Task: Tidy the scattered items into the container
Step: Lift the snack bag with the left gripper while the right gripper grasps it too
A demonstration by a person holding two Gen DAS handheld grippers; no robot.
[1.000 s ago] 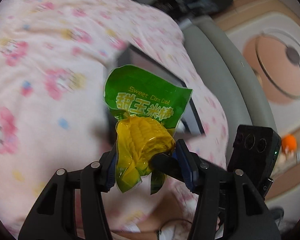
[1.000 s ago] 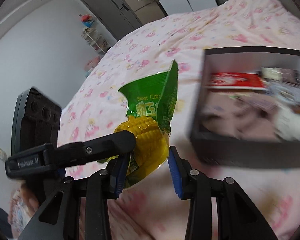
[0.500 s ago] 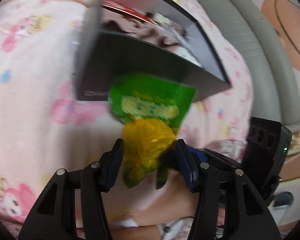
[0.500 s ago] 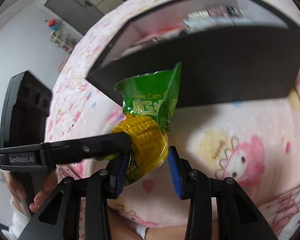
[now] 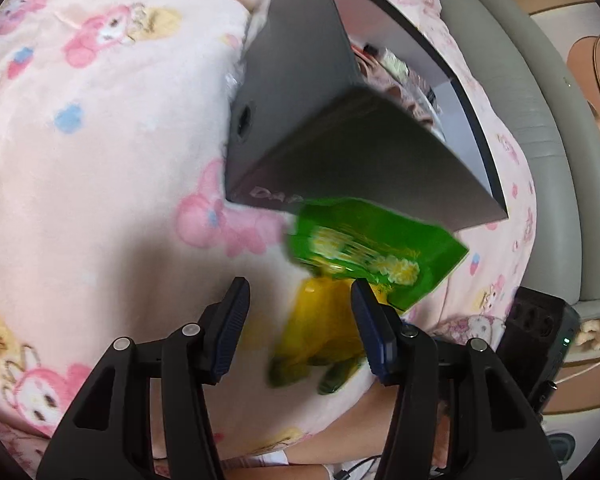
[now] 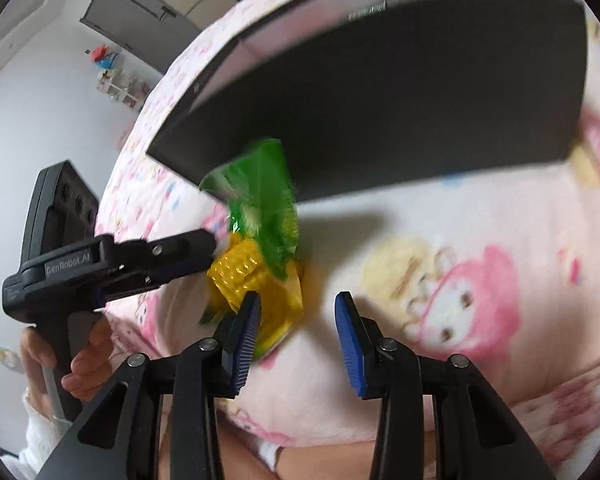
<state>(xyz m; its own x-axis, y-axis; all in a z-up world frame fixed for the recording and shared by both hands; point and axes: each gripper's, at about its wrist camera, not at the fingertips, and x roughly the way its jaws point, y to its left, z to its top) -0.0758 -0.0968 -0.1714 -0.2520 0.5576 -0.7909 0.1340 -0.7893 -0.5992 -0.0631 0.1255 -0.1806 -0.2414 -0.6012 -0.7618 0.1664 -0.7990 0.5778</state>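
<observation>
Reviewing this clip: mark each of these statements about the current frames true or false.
1. The corn packet lies inside the dark box. False: it is outside, in front of the box wall, over the blanket.
2. The blanket is pink with a cartoon print. True.
3. The right gripper clamps the packet. False: only blanket shows between its fingers; the packet sits off to one side.
4. The box holds some items. True.

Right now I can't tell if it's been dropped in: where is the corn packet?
Not in yet: the corn packet lies on the pink blanket against the black box's outer wall, by the left gripper's right finger.
</observation>
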